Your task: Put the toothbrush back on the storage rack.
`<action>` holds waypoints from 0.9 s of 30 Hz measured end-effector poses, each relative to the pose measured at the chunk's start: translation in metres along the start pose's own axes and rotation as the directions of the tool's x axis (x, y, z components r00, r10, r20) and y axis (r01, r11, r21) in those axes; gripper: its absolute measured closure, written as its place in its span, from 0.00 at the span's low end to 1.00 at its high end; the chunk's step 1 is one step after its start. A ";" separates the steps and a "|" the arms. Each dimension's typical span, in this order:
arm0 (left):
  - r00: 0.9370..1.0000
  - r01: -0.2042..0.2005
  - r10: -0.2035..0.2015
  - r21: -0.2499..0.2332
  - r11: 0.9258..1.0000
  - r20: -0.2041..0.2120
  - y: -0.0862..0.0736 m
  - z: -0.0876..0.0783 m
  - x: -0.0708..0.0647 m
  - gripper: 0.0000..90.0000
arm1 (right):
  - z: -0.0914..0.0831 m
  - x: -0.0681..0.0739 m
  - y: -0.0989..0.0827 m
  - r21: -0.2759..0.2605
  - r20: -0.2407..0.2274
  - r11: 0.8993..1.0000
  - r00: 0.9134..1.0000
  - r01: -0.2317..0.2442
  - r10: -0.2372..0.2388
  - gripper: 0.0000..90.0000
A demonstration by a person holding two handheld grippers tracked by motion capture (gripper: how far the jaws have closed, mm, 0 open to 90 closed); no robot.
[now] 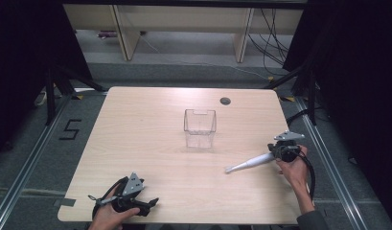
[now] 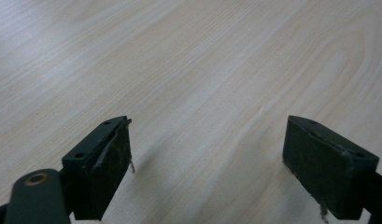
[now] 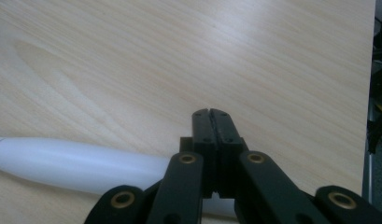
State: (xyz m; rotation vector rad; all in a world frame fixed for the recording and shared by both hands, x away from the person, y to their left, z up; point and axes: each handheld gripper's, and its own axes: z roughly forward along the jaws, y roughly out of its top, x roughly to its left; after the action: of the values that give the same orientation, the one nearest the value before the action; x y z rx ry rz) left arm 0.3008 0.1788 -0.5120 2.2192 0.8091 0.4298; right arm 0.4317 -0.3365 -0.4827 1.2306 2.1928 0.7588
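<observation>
One white pen-like stick beside the clenched right tool; one clear box; left tool released.

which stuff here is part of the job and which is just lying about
Part of the job:
- white tapered tool, its thick end at the shut right gripper
- clear plastic box, mid-table

Lying about:
- left gripper, open, idle over bare table
- grommet hole
</observation>
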 end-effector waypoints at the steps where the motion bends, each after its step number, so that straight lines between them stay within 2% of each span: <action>1: 1.000 -0.002 0.002 0.001 1.000 -0.001 0.000 0.000 0.000 0.17 | 0.004 -0.002 0.000 0.000 -0.004 1.000 1.000 0.022 -0.022 1.00; 2: 1.000 -0.002 0.002 0.001 1.000 -0.001 0.000 0.000 0.000 0.17 | 0.004 -0.002 0.000 0.000 -0.004 1.000 1.000 0.022 -0.022 1.00; 3: 1.000 -0.002 0.002 -0.001 1.000 0.001 0.000 0.000 0.000 0.17 | 0.004 -0.001 -0.001 0.036 -0.005 0.999 1.000 -0.003 0.003 1.00; 8: 1.000 -0.007 0.007 -0.001 1.000 0.005 0.000 0.000 0.000 0.17 | 0.001 0.000 -0.001 0.037 -0.011 0.999 1.000 -0.015 0.016 1.00; 9: 1.000 0.000 0.000 -0.005 1.000 0.005 0.000 0.000 -0.001 0.17 | 0.001 0.000 -0.001 0.041 -0.011 0.999 1.000 -0.015 0.015 1.00; 10: 1.000 0.024 -0.024 -0.019 1.000 0.013 0.000 0.000 -0.002 0.17 | 0.001 0.000 -0.001 0.043 -0.013 0.999 1.000 -0.015 0.015 1.00; 11: 0.999 0.028 -0.028 -0.018 0.999 0.016 0.000 0.000 -0.002 0.17 | 0.002 0.000 -0.001 0.044 -0.009 0.999 1.000 0.007 -0.006 1.00; 12: 1.000 -0.005 0.005 0.006 1.000 0.016 0.000 -0.002 0.000 0.17 | 0.002 0.000 -0.002 0.041 -0.008 0.999 1.000 0.013 -0.013 1.00; 16: 1.000 0.008 -0.008 -0.012 1.000 0.006 0.000 -0.001 0.000 0.17 | 0.001 0.002 -0.001 0.057 -0.016 0.998 1.000 -0.003 0.004 1.00; 19: 1.000 0.008 -0.008 -0.016 1.000 0.008 0.000 -0.001 0.000 0.17 | -0.001 0.002 -0.002 0.063 -0.010 0.998 1.000 0.006 -0.006 1.00; 20: 1.000 0.008 -0.008 -0.016 1.000 0.008 0.000 -0.001 0.000 0.17 | 0.000 0.001 -0.003 0.065 -0.007 0.998 1.000 0.024 -0.024 1.00; 22: 1.000 0.010 -0.010 -0.017 1.000 0.008 0.000 -0.001 0.000 0.17 | -0.001 0.001 -0.004 0.061 -0.015 0.998 1.000 0.025 -0.024 1.00; 23: 1.000 0.014 -0.014 -0.017 1.000 0.009 0.000 -0.001 -0.001 0.17 | -0.003 0.002 -0.004 0.075 -0.020 0.997 1.000 0.010 -0.009 1.00; 24: 1.000 0.016 -0.016 -0.017 1.000 0.010 0.000 -0.001 -0.001 0.17 | -0.003 0.001 -0.004 0.070 -0.016 0.997 1.000 0.025 -0.024 1.00; 26: 1.000 0.014 -0.013 -0.016 1.000 0.008 0.000 -0.001 0.000 0.17 | -0.006 0.002 -0.005 0.075 -0.015 0.997 1.000 0.009 -0.008 1.00; 27: 1.000 -0.010 0.010 -0.010 1.000 0.007 0.001 -0.002 0.001 0.17 | -0.006 0.003 -0.005 0.079 -0.019 0.997 1.000 0.009 -0.008 1.00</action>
State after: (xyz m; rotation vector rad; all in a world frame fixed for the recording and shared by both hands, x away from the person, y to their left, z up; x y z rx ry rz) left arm 0.3009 0.1798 -0.5102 2.2152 0.7915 0.4301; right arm 0.4231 -0.3380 -0.4823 1.2562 2.2618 0.6885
